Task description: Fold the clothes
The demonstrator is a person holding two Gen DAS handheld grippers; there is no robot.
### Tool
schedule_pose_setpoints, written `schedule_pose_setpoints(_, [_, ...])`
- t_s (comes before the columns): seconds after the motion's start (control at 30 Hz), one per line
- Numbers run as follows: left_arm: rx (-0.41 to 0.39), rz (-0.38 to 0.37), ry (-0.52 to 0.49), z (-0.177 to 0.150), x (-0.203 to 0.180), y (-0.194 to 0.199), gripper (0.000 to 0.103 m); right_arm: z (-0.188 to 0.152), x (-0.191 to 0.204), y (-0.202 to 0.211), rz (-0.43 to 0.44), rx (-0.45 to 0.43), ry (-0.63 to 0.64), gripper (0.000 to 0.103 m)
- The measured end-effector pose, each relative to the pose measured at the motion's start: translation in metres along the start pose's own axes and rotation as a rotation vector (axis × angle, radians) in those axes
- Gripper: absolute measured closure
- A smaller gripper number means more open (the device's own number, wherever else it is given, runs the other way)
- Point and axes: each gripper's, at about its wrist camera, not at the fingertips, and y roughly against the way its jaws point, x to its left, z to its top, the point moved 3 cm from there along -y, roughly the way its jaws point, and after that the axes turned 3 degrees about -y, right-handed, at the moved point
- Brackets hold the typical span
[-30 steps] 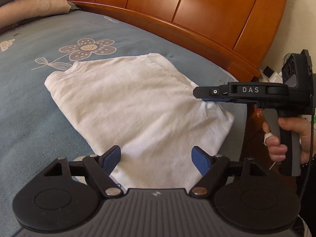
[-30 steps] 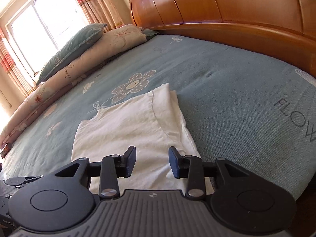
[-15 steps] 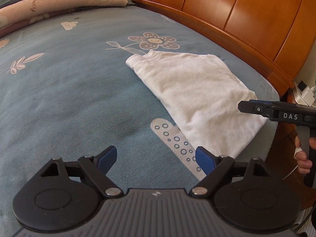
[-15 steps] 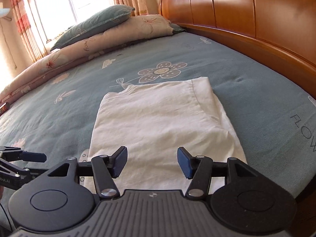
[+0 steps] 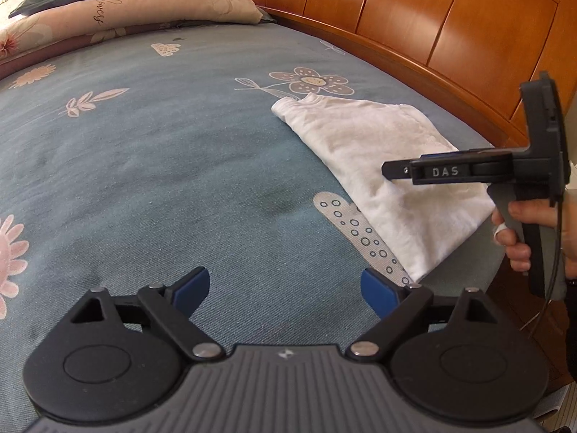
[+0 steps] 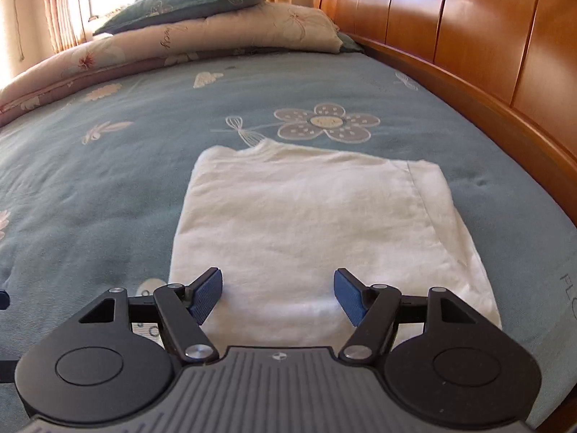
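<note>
Hovering both claws with jaws spread wide and empty: my left gripper (image 5: 285, 288) over bare blue bedsheet (image 5: 151, 166), my right gripper (image 6: 277, 294) above the folded white garment's (image 6: 306, 223) near edge. Garment lies flat near the sheet's right side by the wooden headboard (image 6: 468, 29); its near hem is hidden behind my right gripper body, and the hand (image 5: 533, 231) holding that tool is cut off at the frame edge.

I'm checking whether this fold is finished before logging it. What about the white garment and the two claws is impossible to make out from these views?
- White garment, near hem: right wrist view, hidden behind the right claw body.
- Garment's layers and tucked parts: both views, covered by its top layer.
- Garment's near corner: left wrist view, partly hidden by the right claw.
- Left claw: in the right wrist view cut off by the left edge.
</note>
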Motion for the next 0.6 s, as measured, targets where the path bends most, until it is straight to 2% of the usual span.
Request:
schedule_pose_setpoints(0.13, [-0.01, 0.054, -0.036, -0.003, 0.005, -0.001, 0.009, 0.022, 0.004, 0.008, 0.02, -0.069, -0.017, 0.03])
schedule_pose_setpoints(0.23, [-0.011, 0.065, -0.05, -0.003, 0.006, -0.004, 0.009, 0.049, 0.004, -0.007, -0.035, -0.088, -0.021, 0.03])
schedule_pose_setpoints(0.3, [-0.017, 0.046, -0.052, -0.004, 0.008, -0.003, 0.009, 0.059, 0.002, -0.027, -0.079, -0.056, -0.043, 0.03])
schedule_pose_setpoints(0.4, [-0.033, 0.051, -0.042, -0.005, 0.015, 0.001, 0.009, 0.055, 0.0, -0.051, -0.098, -0.002, -0.068, 0.029])
schedule_pose_setpoints(0.5, [-0.04, 0.038, -0.018, -0.005, 0.024, 0.002, 0.009, 0.052, 0.0, -0.054, -0.091, -0.03, -0.061, 0.026])
schedule_pose_setpoints(0.6, [-0.044, 0.042, -0.012, -0.005, 0.027, 0.0, 0.009, 0.064, -0.009, -0.046, -0.086, -0.066, -0.098, 0.026])
